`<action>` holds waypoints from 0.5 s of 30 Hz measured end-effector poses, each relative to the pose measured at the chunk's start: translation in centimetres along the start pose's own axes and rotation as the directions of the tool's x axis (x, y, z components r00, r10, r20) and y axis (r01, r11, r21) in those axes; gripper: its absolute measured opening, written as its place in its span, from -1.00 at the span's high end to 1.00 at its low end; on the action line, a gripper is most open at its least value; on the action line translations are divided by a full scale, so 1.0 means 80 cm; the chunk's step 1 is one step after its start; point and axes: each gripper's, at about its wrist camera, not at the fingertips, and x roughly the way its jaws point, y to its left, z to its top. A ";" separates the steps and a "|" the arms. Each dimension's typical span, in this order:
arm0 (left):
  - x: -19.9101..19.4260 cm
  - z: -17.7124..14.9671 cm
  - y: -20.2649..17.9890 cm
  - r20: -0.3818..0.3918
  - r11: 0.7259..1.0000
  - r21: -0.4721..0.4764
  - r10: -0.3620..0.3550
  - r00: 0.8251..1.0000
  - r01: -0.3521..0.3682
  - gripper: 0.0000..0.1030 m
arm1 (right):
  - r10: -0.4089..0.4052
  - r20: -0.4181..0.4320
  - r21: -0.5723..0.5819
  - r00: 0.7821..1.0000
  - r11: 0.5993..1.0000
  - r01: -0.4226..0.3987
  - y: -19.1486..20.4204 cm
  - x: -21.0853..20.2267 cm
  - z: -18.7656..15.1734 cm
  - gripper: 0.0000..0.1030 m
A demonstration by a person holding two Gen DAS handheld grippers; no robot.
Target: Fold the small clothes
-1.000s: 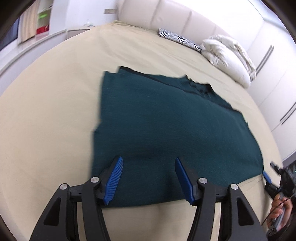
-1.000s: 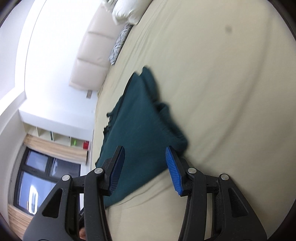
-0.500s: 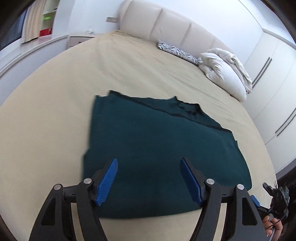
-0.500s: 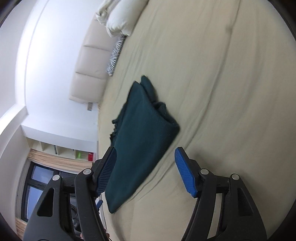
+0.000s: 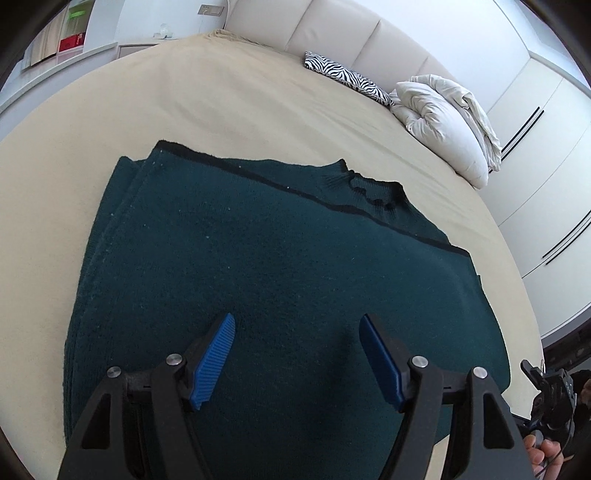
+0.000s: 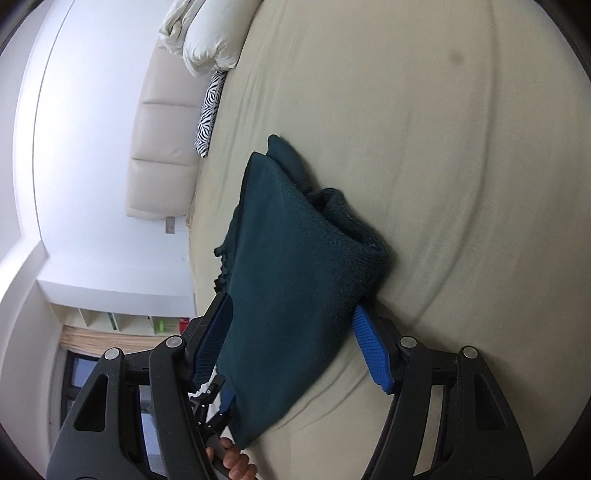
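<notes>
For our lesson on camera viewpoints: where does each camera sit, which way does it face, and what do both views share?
Left wrist: sits on the left claw, above the green sweater, facing the headboard; open blue fingers show.
Right wrist: sits on the right claw, rolled sideways at the sweater's end; open fingers straddle it, a hand shows.
Shared: sweater, beige bed, zebra cushion, white duvet.
</notes>
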 end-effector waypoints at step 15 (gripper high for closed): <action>0.005 0.005 0.012 -0.034 0.998 -0.044 -0.051 0.998 0.049 -0.41 | 0.021 0.044 0.041 0.999 0.999 -0.023 0.012 0.035 -0.003 -0.23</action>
